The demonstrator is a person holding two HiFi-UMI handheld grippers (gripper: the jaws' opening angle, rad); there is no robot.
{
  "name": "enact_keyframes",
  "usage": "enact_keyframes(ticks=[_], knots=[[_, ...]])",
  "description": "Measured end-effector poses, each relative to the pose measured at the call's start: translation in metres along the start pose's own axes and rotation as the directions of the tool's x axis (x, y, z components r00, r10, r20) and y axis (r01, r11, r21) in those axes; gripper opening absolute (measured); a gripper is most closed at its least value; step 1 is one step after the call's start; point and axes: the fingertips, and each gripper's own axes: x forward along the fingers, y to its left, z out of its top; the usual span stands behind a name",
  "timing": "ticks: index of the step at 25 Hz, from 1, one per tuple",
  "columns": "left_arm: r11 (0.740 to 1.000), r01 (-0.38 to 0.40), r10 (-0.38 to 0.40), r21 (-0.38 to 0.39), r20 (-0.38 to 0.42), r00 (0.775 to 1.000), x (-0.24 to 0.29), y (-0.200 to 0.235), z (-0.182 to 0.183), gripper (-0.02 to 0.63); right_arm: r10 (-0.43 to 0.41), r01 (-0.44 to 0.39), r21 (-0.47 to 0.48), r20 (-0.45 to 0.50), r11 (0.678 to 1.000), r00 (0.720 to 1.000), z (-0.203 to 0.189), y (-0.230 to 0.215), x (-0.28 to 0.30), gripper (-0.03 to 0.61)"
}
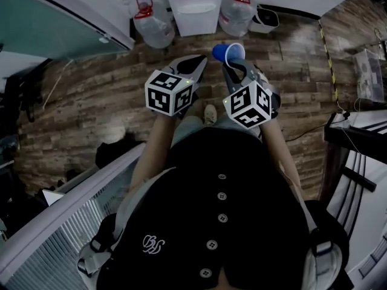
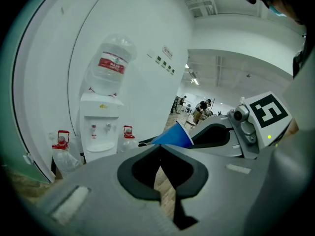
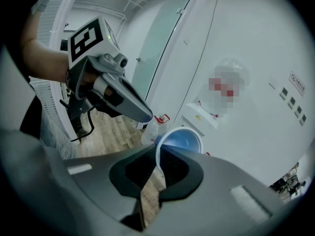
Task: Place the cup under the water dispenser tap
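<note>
Blue plastic cup point(image 3: 182, 139) is hanging tipped sideways, its thin rim pinched between the jaws of the right gripper point(image 3: 158, 156). The left gripper point(image 2: 158, 150) beside it is holding nothing, jaws pressed together. Well beyond both, the water dispenser point(image 1: 193, 8) is standing against the wall between 2 bottles point(image 1: 151, 26). With so slim a hold, the cup is likely risking a slip or a buckled rim short of the tap.

Blue cup point(image 1: 228, 52) in right gripper point(image 1: 230, 65), near water dispenser point(image 1: 193, 8)
</note>
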Motion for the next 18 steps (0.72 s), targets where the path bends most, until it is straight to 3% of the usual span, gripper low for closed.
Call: enact_keyframes(ticks=[18], knots=[[0.999, 0.031, -0.032, -0.029, -0.054, 0.998, 0.063, 0.03, 0.016, 0.002, 0.032, -0.029, 0.05, -0.058, 0.998, 0.998, -0.023, -0.045, 0.041, 0.021]])
